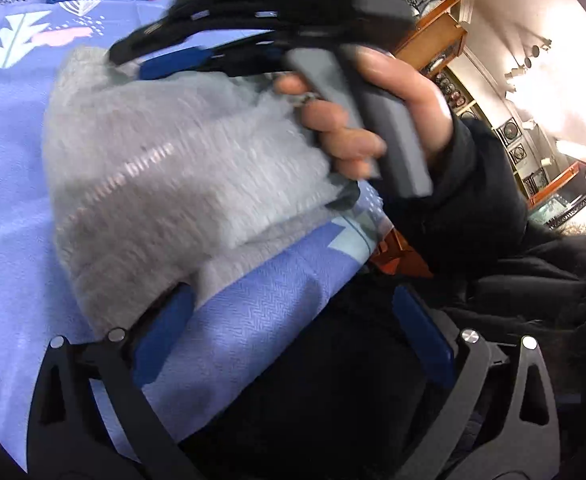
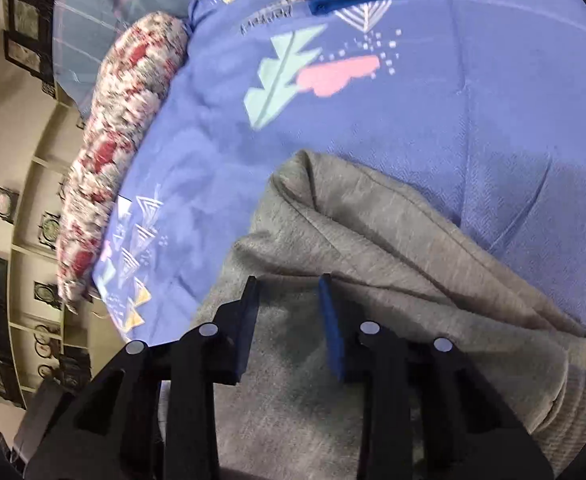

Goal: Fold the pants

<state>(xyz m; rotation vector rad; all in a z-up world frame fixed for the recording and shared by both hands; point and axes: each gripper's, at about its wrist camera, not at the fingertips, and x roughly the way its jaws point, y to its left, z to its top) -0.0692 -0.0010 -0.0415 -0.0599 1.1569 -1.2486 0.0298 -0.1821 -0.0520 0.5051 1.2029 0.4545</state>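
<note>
Grey knitted pants (image 2: pixel 393 280) lie bunched on the blue patterned bedspread (image 2: pixel 473 100). The right gripper (image 2: pixel 289 312) hovers over them with jaws parted, holding nothing, perhaps choosing an edge. The left gripper (image 1: pixel 293 344) gapes wide beside them, also empty.

Framed pictures (image 2: pixel 3 204) were hung on cream walls, wooden cabinets (image 1: pixel 433 32) were seen, and track lights (image 1: pixel 527 62) glared overhead.

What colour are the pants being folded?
The pants are plain heather grey, seen best in the right wrist view, lying on a blue patterned bedsheet.
</note>
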